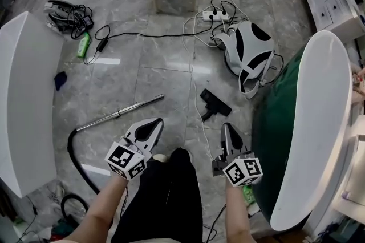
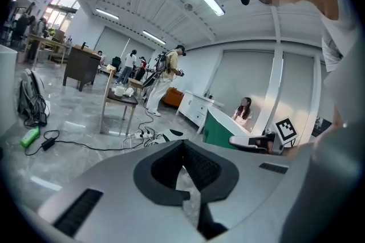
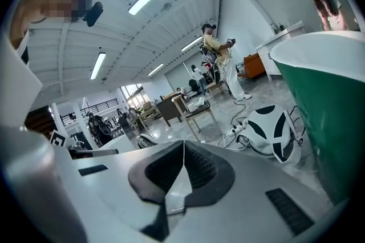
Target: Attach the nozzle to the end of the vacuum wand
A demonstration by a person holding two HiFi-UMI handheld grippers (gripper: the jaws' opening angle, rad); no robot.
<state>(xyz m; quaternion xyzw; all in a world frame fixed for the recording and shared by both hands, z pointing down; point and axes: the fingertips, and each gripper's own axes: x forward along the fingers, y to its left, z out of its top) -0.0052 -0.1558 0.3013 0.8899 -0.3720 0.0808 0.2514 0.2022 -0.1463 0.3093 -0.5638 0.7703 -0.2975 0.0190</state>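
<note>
The person's left forearm (image 1: 101,210) comes up from the bottom edge, bare. Its hand is hidden under a cube of black-and-white square markers (image 1: 126,161). The left tongs (image 1: 154,123) reach forward and a little downward over a black-trousered knee (image 1: 171,179), angled slightly toward the right. In the left gripper view the dark ribbed pads (image 2: 199,165) meet along one line with nothing between them.

Just ahead of those tongs, the silver metal vacuum wand (image 1: 121,113) lies flat on the grey marble tile floor (image 1: 148,65). Its long axis runs diagonally. The nearer, left end is joined to a black ribbed hose (image 1: 71,150) that curves back toward the person, and the free end points away and to the right.

Right of that free end and apart from it lies the black floor nozzle (image 1: 215,104), also flat on the floor. Its wide brush head is on the far side and its short neck points back toward the person.

The right tongs (image 1: 227,126) point almost straight ahead, dipped slightly, on a bare forearm (image 1: 236,219) with their own marker cube (image 1: 244,170). In the right gripper view the pads (image 3: 197,165) are pressed together and hold nothing.

Beyond the nozzle, a white-and-black vacuum canister (image 1: 249,53) sits beside a white power strip (image 1: 217,16). I can read no lettering on any of it.
</note>
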